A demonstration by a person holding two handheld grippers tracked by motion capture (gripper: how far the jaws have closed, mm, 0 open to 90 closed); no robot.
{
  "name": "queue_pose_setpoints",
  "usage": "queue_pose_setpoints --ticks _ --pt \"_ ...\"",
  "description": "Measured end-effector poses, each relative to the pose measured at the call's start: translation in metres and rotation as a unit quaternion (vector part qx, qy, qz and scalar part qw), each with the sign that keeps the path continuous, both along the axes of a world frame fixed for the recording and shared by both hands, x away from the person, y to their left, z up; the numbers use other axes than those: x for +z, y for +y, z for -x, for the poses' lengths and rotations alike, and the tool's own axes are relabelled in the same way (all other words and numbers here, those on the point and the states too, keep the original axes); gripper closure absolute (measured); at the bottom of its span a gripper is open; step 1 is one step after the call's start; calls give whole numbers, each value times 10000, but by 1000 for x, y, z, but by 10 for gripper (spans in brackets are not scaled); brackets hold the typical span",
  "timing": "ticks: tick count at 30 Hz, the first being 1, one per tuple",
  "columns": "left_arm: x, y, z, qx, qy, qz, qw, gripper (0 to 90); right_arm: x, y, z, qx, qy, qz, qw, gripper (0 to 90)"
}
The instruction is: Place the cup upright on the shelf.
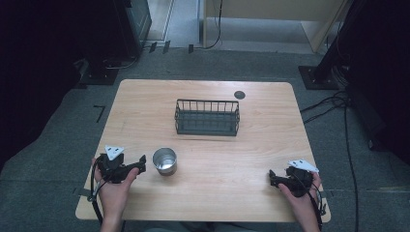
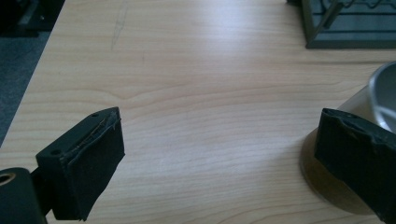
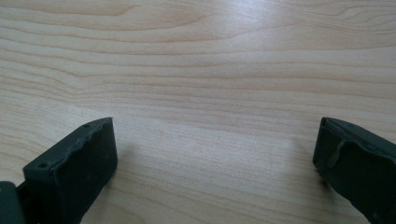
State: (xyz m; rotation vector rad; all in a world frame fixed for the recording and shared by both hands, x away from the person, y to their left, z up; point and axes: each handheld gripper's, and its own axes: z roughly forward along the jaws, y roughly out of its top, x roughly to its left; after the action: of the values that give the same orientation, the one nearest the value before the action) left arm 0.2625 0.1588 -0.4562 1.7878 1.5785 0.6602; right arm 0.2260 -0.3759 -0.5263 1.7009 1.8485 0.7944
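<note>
A shiny metal cup (image 1: 165, 161) stands upright on the wooden table (image 1: 241, 145), left of centre near the front. Behind it, at mid-table, sits a dark wire basket (image 1: 207, 117) that looks empty. My left gripper (image 1: 140, 163) is held just left of the cup, its jaws wide open and pointing toward it. In the left gripper view the left gripper (image 2: 219, 140) has bare wood between its jaws, with the cup (image 2: 369, 100) behind the right-hand jaw. My right gripper (image 1: 272, 177) rests low at the front right, open over bare wood (image 3: 215, 135).
A small dark round grommet (image 1: 239, 94) is set in the table near the far edge. Cables (image 1: 333, 104) and dark equipment stands lie on the grey floor around the table. The basket corner (image 2: 350, 28) appears at the top right of the left gripper view.
</note>
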Motion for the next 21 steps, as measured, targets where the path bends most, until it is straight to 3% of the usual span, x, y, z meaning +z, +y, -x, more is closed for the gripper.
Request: queue_pose_setpoints --ticks 21 --pt "26 -40 -8 -554 -145 110 9983 21 0 0 0 2 0 -1 10000 0"
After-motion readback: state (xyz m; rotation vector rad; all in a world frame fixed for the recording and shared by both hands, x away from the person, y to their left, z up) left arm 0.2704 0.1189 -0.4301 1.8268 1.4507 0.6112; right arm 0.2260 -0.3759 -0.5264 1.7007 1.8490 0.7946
